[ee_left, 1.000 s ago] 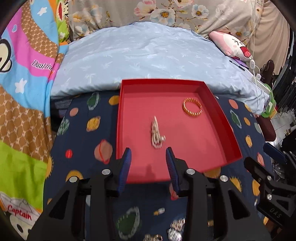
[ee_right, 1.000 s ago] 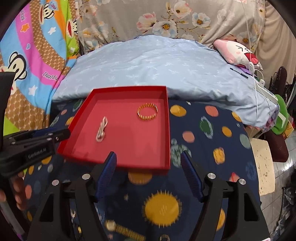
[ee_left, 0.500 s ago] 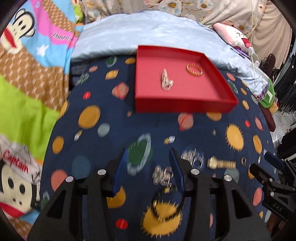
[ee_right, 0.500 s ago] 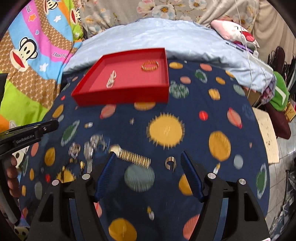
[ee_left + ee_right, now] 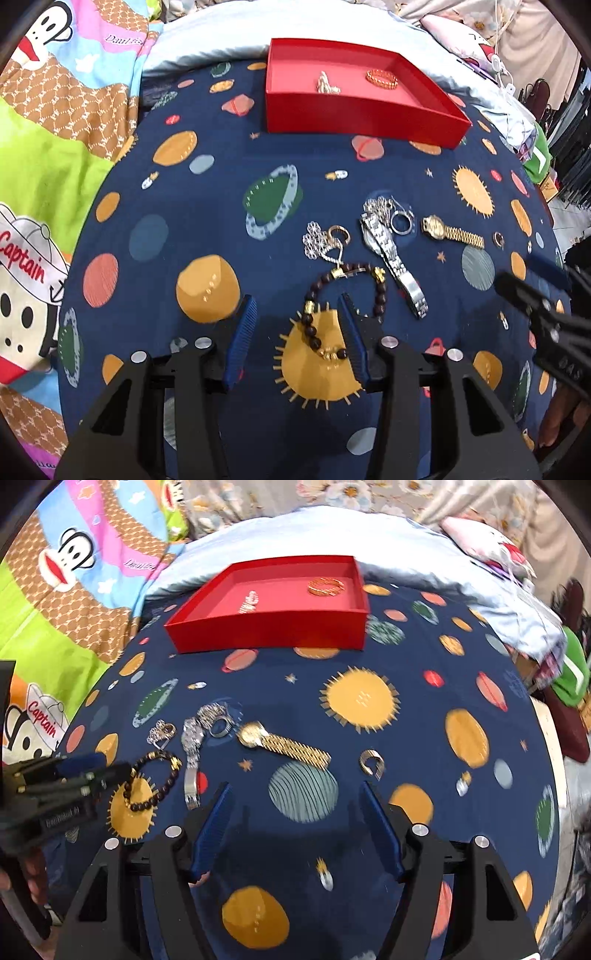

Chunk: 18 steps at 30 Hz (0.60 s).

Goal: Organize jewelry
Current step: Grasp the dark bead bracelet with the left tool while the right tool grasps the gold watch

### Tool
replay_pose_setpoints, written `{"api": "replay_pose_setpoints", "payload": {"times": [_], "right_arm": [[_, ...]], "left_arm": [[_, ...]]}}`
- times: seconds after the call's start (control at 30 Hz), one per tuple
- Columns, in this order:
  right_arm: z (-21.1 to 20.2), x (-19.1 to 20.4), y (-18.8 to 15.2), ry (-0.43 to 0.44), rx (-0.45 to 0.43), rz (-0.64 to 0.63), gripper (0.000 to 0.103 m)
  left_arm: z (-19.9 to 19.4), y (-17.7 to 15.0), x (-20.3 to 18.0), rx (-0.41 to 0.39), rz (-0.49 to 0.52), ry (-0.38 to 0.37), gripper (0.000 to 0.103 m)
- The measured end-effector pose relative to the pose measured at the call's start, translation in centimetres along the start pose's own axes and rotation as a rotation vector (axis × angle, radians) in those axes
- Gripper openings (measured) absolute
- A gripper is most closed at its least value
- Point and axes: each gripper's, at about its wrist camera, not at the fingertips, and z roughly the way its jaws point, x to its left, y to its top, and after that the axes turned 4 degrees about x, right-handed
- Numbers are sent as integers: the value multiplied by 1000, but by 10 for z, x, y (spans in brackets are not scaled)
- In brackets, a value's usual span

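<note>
A red tray (image 5: 362,110) (image 5: 273,631) at the far side holds a gold bangle (image 5: 382,78) (image 5: 325,586) and a pale chain (image 5: 327,84) (image 5: 249,602). On the planet-print cloth lie a dark bead bracelet (image 5: 380,295) (image 5: 162,786), a silver watch (image 5: 388,251) (image 5: 192,753), a gold watch (image 5: 450,230) (image 5: 280,746), a silver ring (image 5: 402,223) and a small cuff (image 5: 372,763). My left gripper (image 5: 296,297) hangs open over the bracelet's left side, pads not touching it. My right gripper (image 5: 295,784) is open just short of the gold watch, its jaws closing slightly on nothing.
A pale blue pillow (image 5: 221,37) (image 5: 406,546) lies behind the tray. A bright cartoon blanket (image 5: 55,166) covers the left. A silver flower piece (image 5: 317,240) sits beside the bracelet. The cloth's right edge drops off near a green object (image 5: 569,675).
Both grippers drew back from the red tray and sank toward the loose jewelry on the cloth. The tray now sits far ahead, and the bead bracelet has come under the left fingers.
</note>
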Motion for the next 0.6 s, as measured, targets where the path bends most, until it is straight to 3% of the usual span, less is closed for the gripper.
{"api": "replay_pose_setpoints", "payload": {"times": [0.37, 0.53, 0.6], "right_arm": [[41, 31, 42, 45, 20, -240, 62], [61, 34, 43, 76, 72, -280, 45], [63, 33, 40, 83, 78, -279, 43]], "left_arm": [[1, -5, 6, 8, -22, 14, 44], [2, -6, 10, 15, -31, 13, 44], [2, -7, 11, 15, -32, 8, 44]]}}
